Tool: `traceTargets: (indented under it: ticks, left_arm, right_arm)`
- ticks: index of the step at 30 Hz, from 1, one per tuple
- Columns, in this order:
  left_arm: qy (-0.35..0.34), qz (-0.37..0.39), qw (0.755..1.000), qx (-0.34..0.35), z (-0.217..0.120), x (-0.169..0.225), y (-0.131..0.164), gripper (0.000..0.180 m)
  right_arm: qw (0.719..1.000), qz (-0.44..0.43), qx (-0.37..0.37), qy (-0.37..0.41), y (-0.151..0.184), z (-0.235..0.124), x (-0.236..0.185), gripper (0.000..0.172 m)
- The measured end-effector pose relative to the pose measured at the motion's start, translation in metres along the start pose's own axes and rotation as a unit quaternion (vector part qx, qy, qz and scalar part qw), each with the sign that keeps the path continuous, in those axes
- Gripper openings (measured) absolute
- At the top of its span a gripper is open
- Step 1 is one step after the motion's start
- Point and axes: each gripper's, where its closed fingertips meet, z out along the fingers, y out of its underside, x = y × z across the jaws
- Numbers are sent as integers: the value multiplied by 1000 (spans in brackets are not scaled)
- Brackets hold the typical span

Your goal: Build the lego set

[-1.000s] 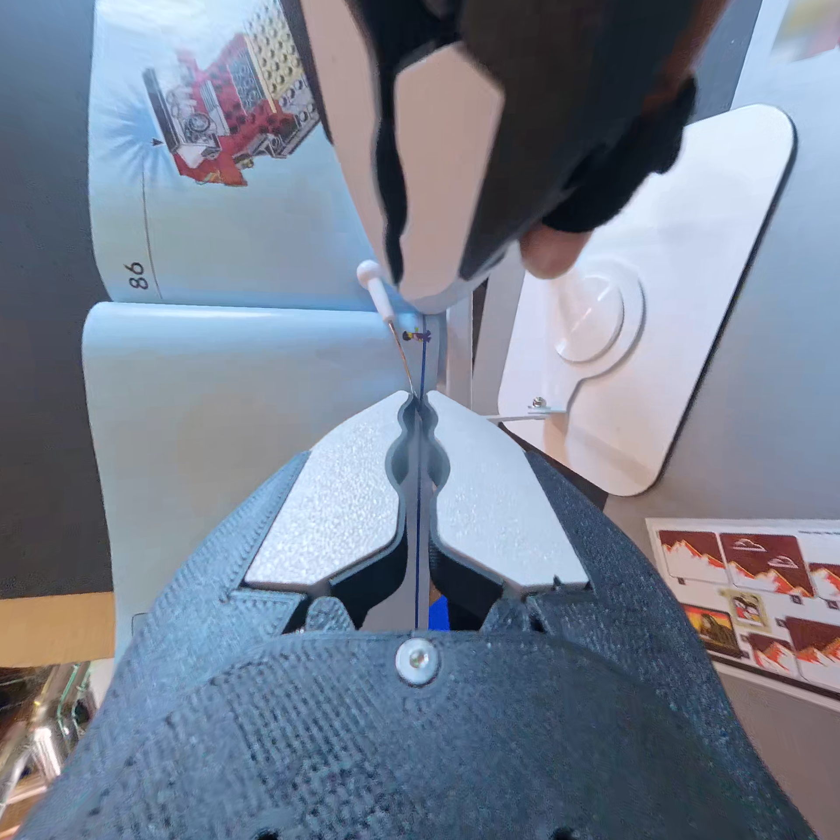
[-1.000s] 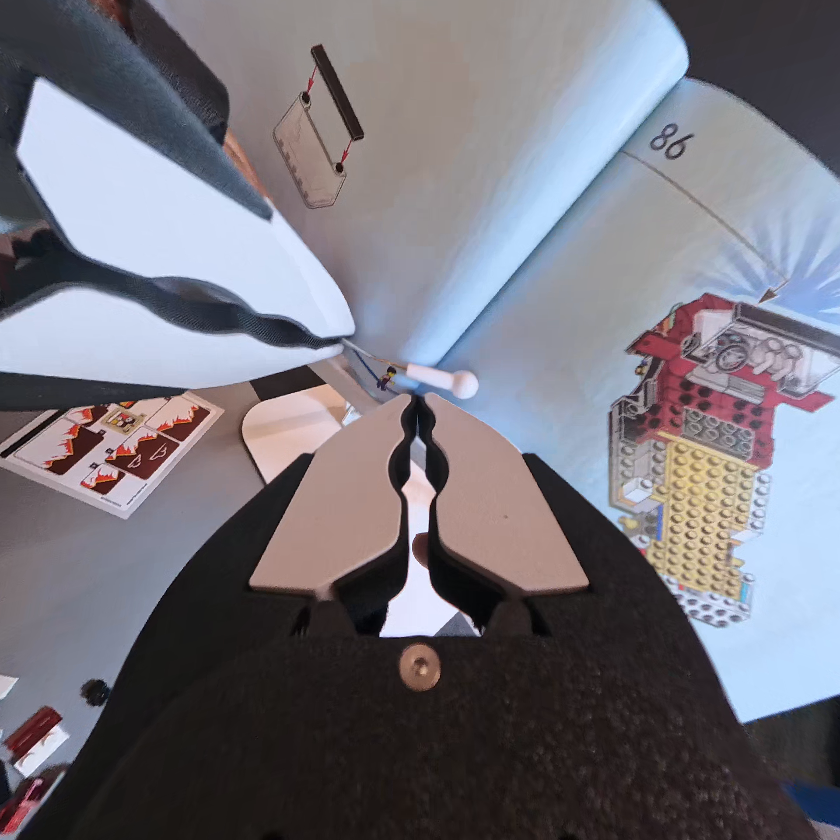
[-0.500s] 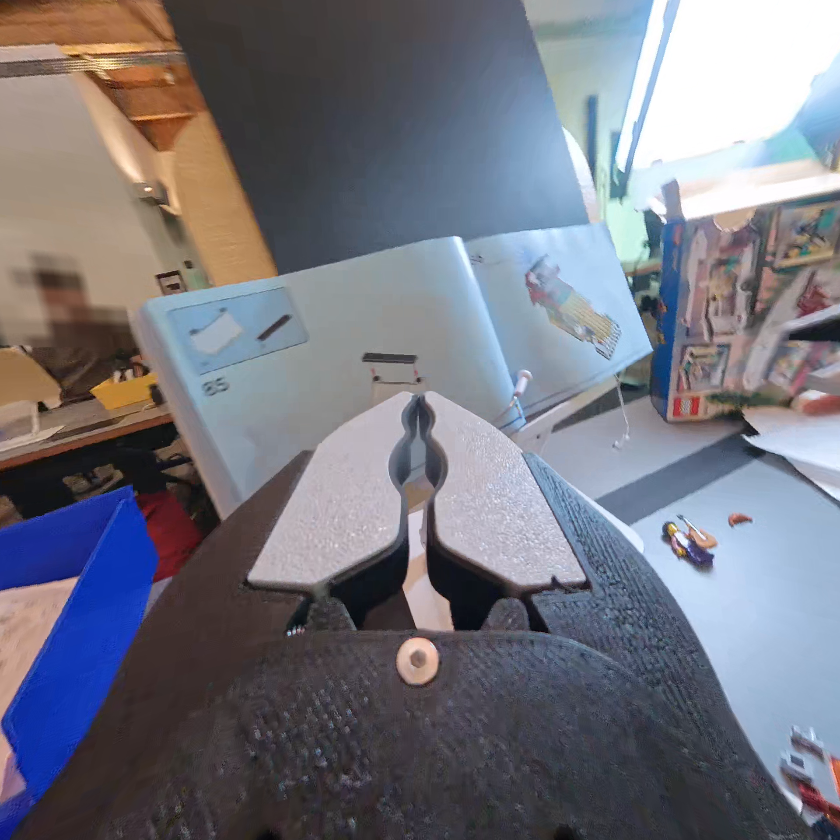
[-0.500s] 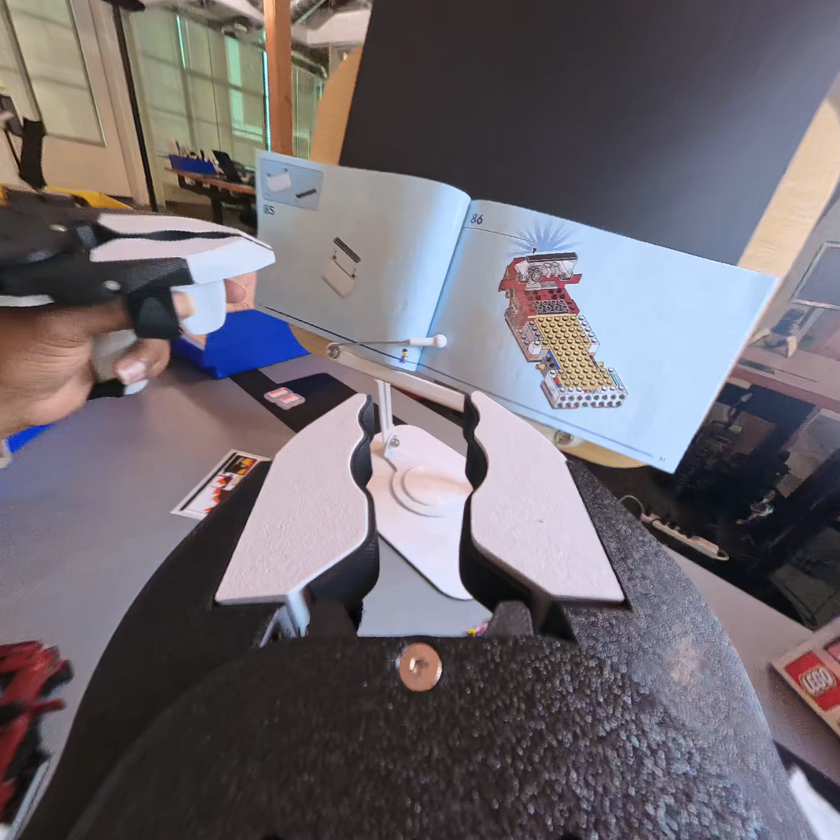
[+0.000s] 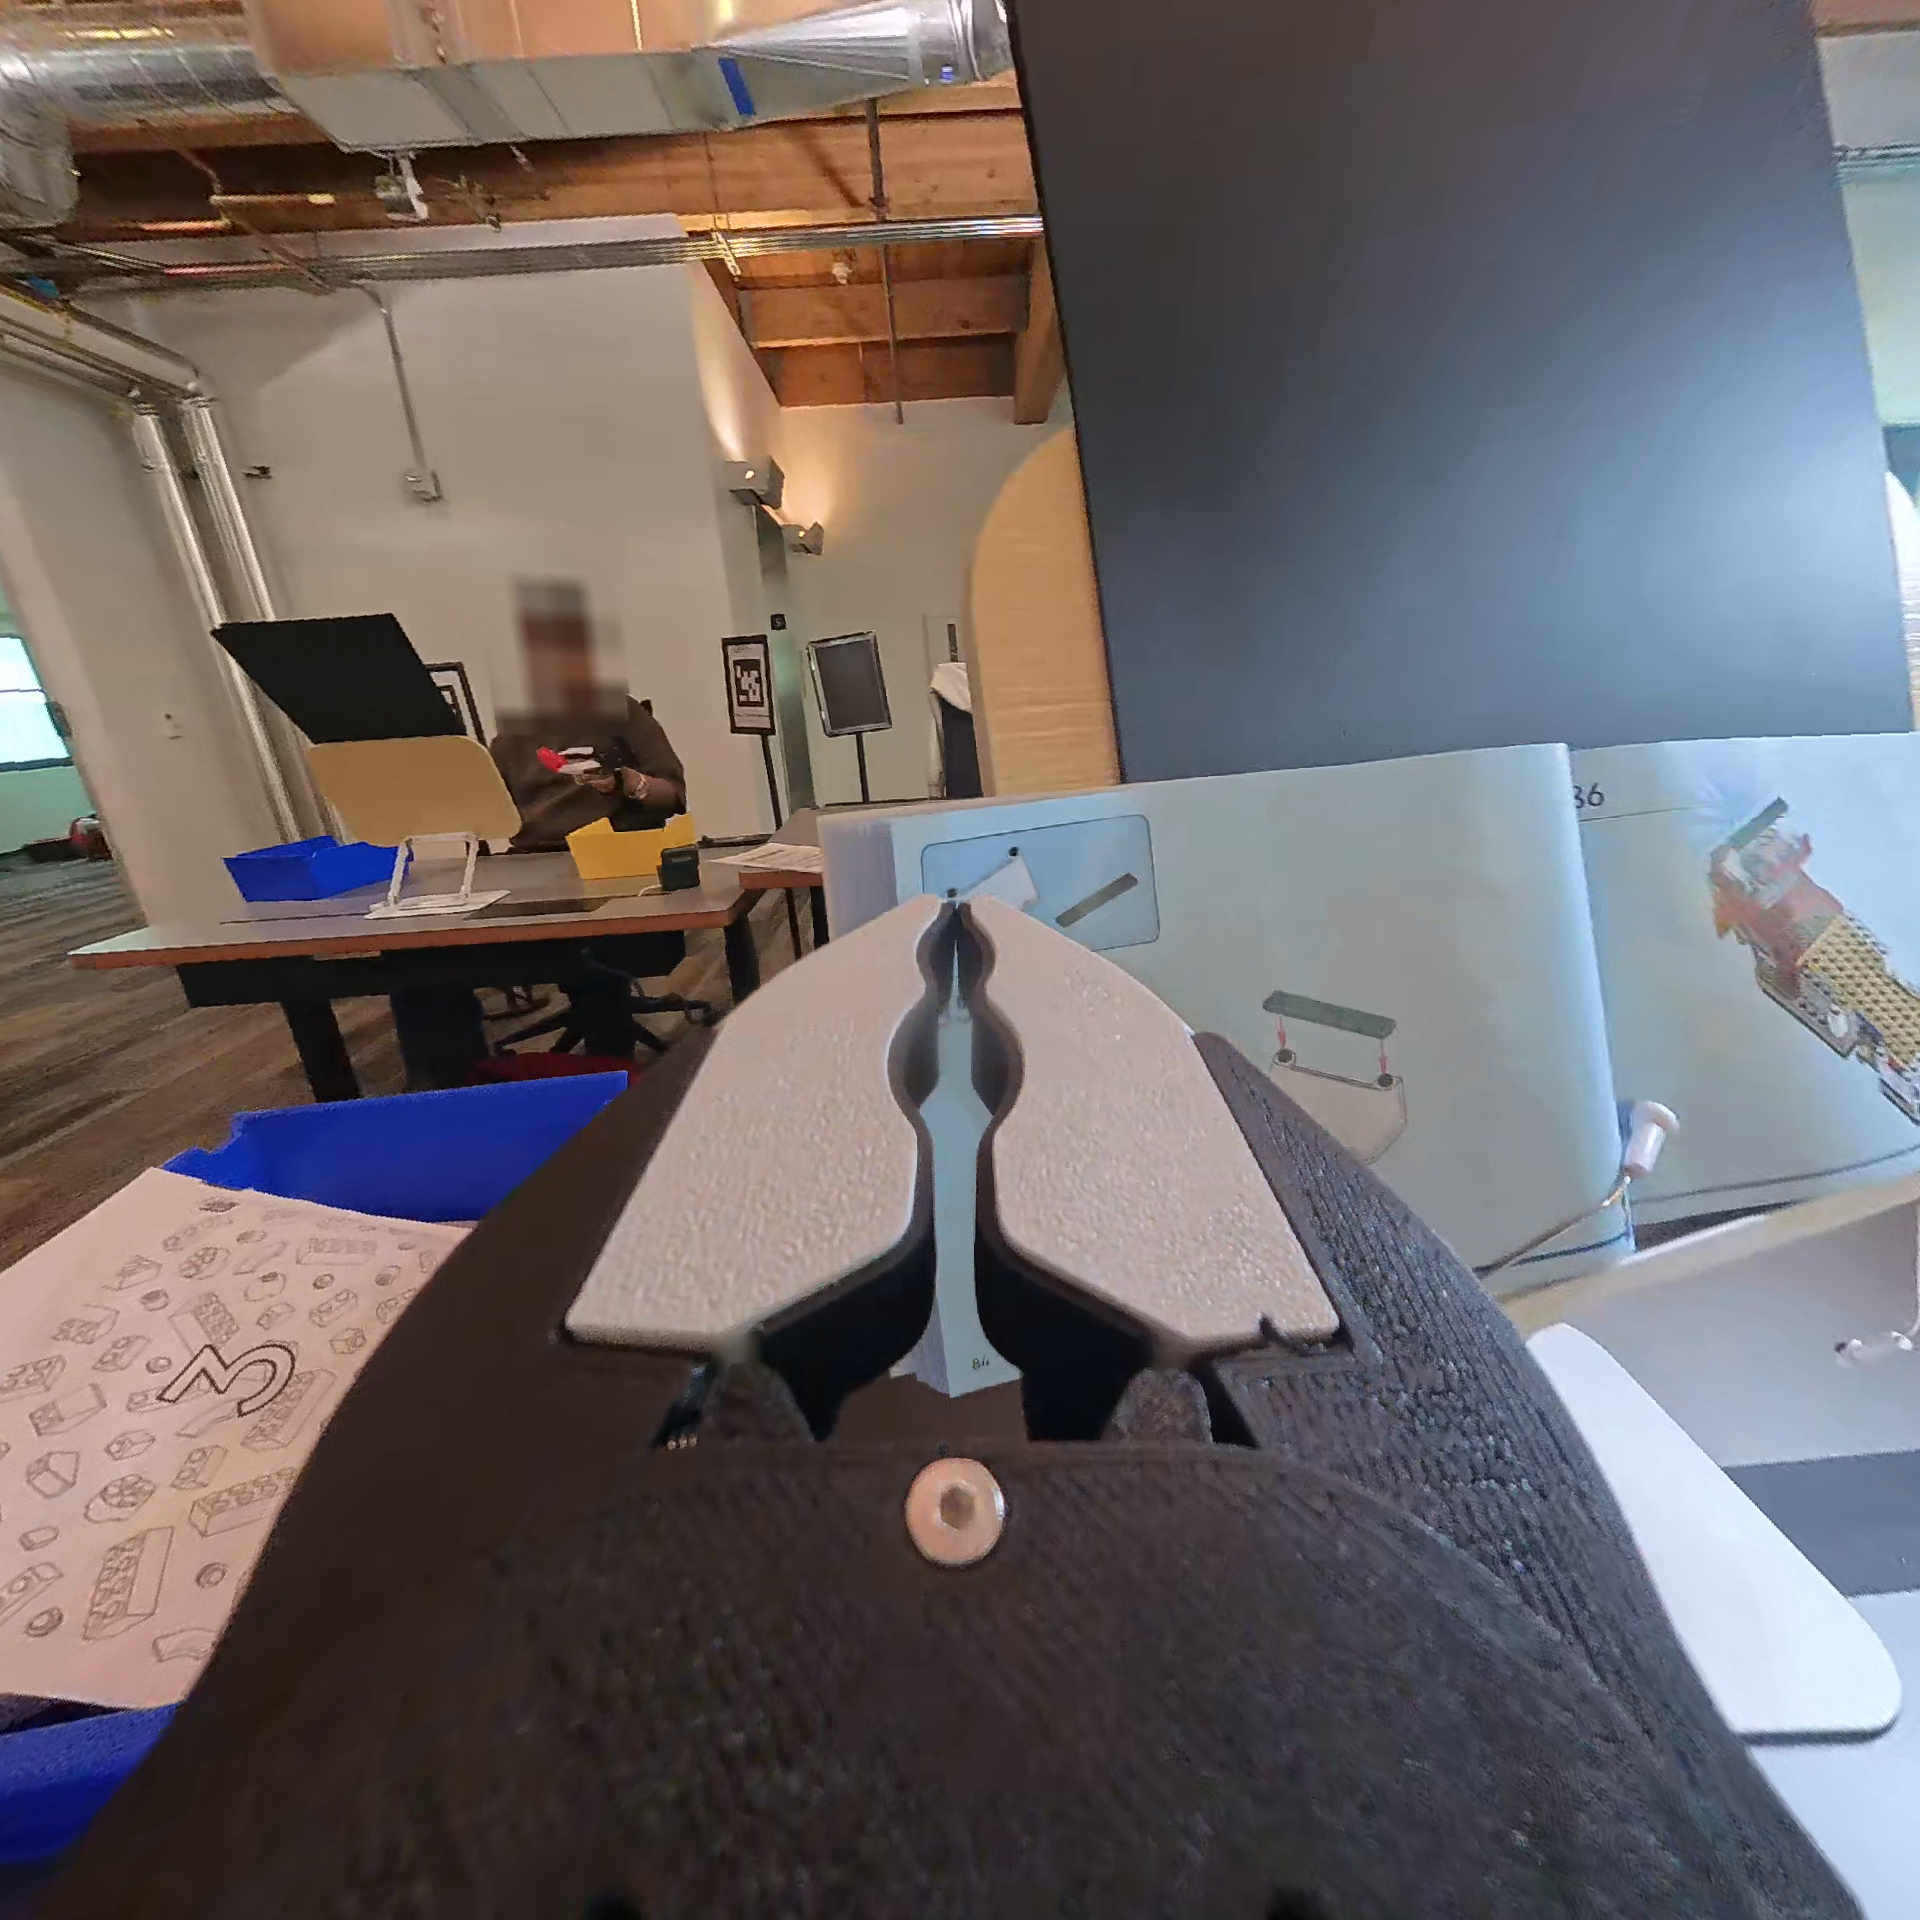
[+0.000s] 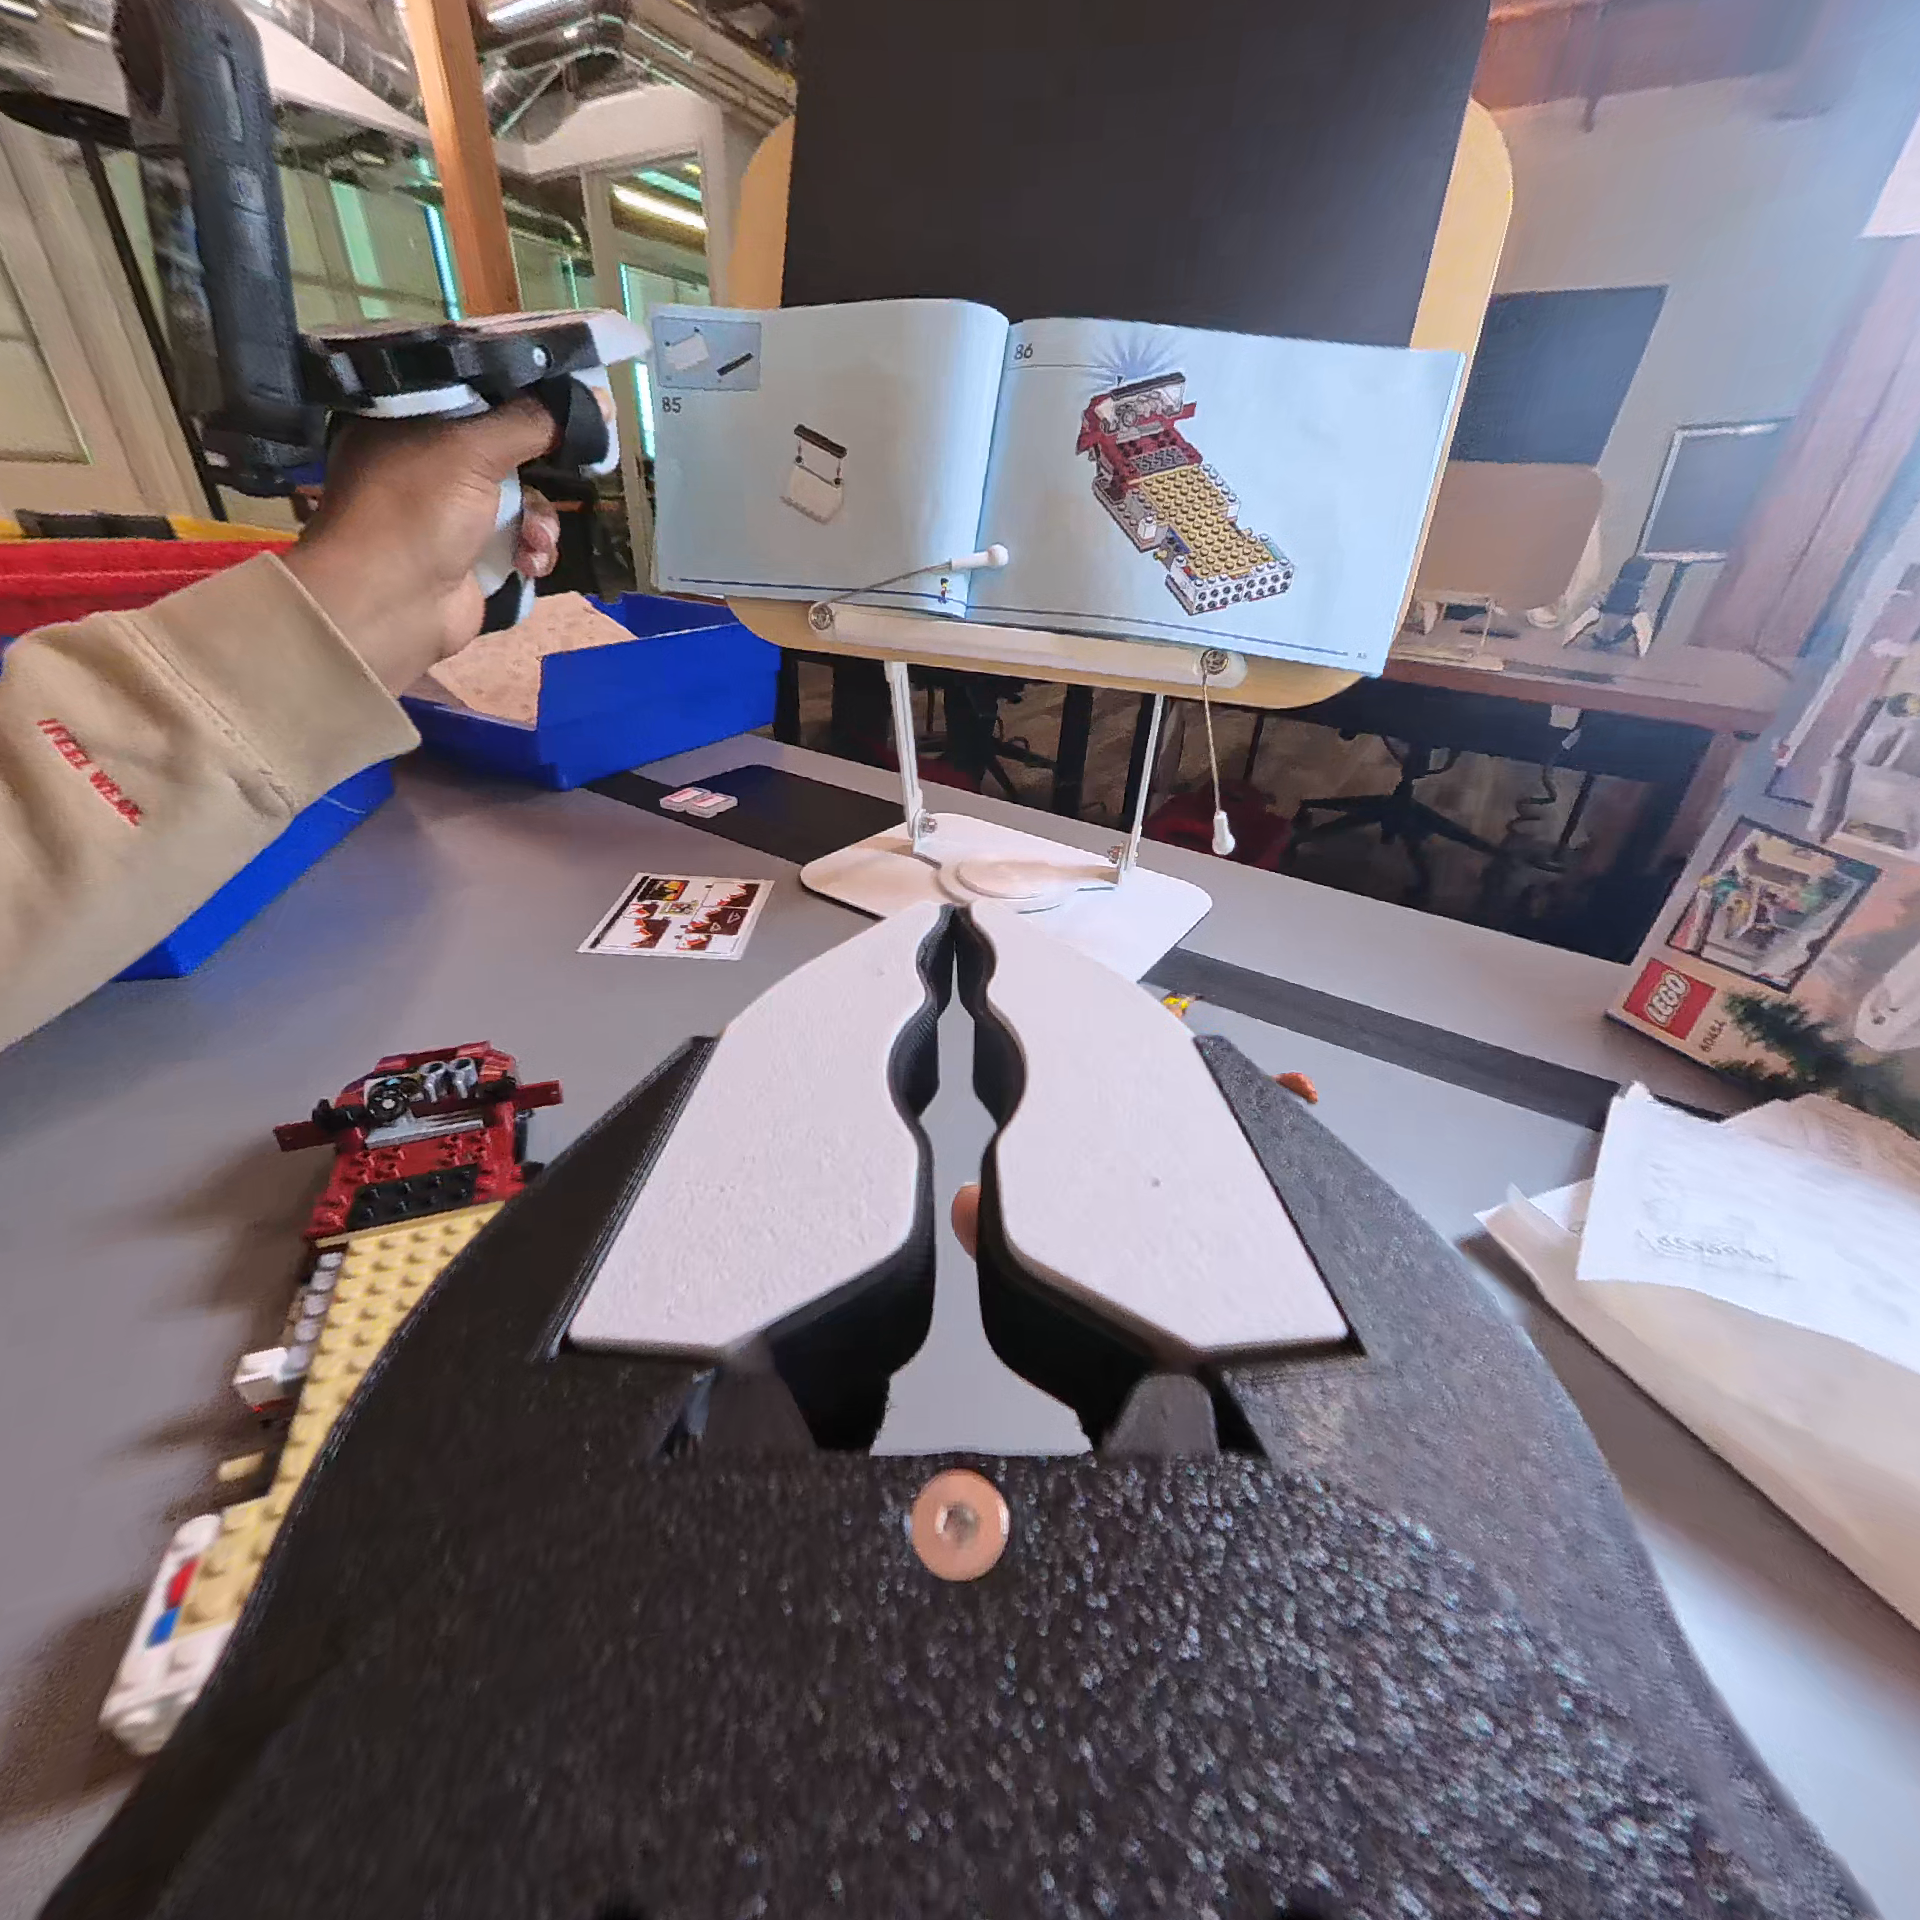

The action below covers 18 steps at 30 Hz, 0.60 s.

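Pressing tip to tip, the left gripper (image 5: pixel 957 906) fingers (image 5: pixel 790 1122) stand closed on nothing, raised in front of the upper left corner of the open instruction booklet (image 5: pixel 1351 935). Seen from the right wrist view, that same left gripper (image 6: pixel 613 338) is held up by a hand (image 6: pixel 416 540) in a beige sleeve (image 6: pixel 156 748), its tips just beside the booklet's left edge, touching or not I cannot tell.

Right gripper (image 6: pixel 955 914): fingers (image 6: pixel 800 1132) likewise closed together, nothing between the pads. It hangs low over the grey table (image 6: pixel 416 935), pointed at the white base (image 6: pixel 1091 894) of the book stand, well short of it.

Around them:
- Booklet (image 6: pixel 1039 468) lies open on the stand's tan shelf (image 6: pixel 1039 660); left page shows a small part diagram, right page a red and tan brick model. A thin wire page holder with a white tip (image 6: pixel 992 556) lies across the fold; a second one (image 6: pixel 1221 831) hangs straight down from the shelf's right side.
- Sticker sheet (image 6: pixel 681 914) flat on the table, left of the stand base.
- Partly built brick model (image 6: pixel 353 1247), dark red body with a long tan studded plate, on the table left of the right gripper.
- Blue bin (image 6: pixel 623 696) behind the left hand, with a printed paper bag in it (image 5: pixel 156 1403).
- Toy box (image 6: pixel 1766 935) at the right table edge; crumpled white paper bags (image 6: pixel 1714 1299) near right.
- Small loose pieces (image 6: pixel 1294 1086) on the table just right of the right gripper's fingers.
- Black panel (image 5: pixel 1455 364) stands behind the stand. In the background a person (image 5: pixel 592 769) sits at another table.
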Motion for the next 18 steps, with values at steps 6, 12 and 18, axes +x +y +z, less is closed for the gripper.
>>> traceTargets:
  ticks: [6, 12, 18]
  left_arm:
    - [-5, 11, 1000, -6, 8, 3, 18, 0]
    - [-13, 21, 1000, 10, 10, -2, 17, 0]
    - [-6, 21, 1000, 16, 10, -2, 15, 0]
  right_arm:
    - [999, -32, 27, 7, -2, -3, 11, 1]
    - [999, -26, 22, -10, 6, -1, 4, 1]
    - [999, -25, 21, -10, 7, -3, 3, 1]
